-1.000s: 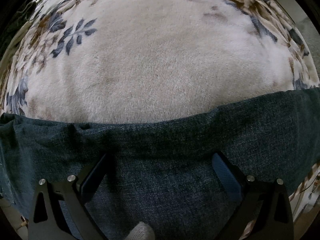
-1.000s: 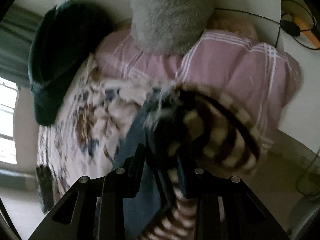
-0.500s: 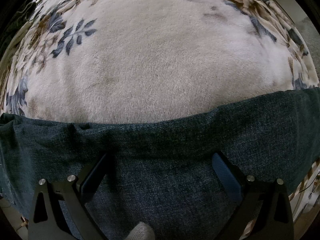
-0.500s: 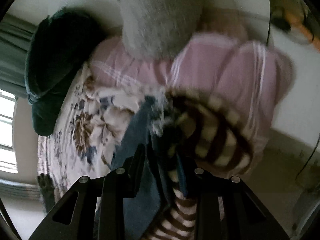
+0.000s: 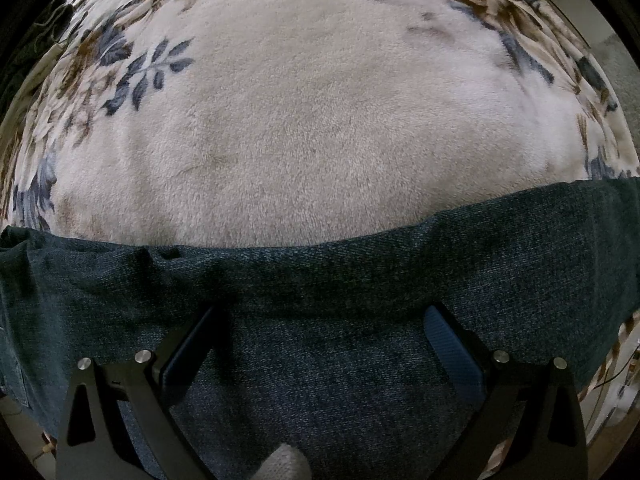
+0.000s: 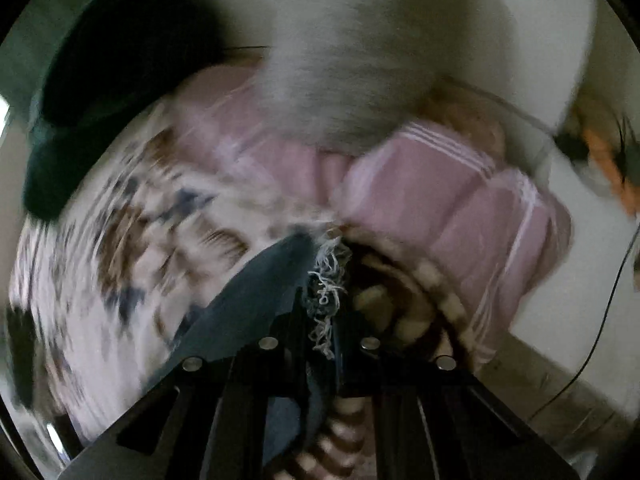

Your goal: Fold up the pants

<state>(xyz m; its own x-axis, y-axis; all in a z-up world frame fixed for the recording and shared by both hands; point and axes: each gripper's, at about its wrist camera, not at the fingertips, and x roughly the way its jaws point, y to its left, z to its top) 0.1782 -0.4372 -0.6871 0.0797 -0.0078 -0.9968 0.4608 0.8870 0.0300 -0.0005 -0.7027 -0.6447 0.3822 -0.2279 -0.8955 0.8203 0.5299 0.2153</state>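
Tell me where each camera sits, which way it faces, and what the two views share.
Left wrist: on the left claw, looking down along its wide-open fingers at the denim pants spread on the floral blanket.
Right wrist: on the right claw, facing across the bed toward pink striped bedding and the wall; the view is motion-blurred, and the fingers are shut on the pants' frayed hem.
Shared: both views show the pants and the blanket; neither claw appears in the other's view.
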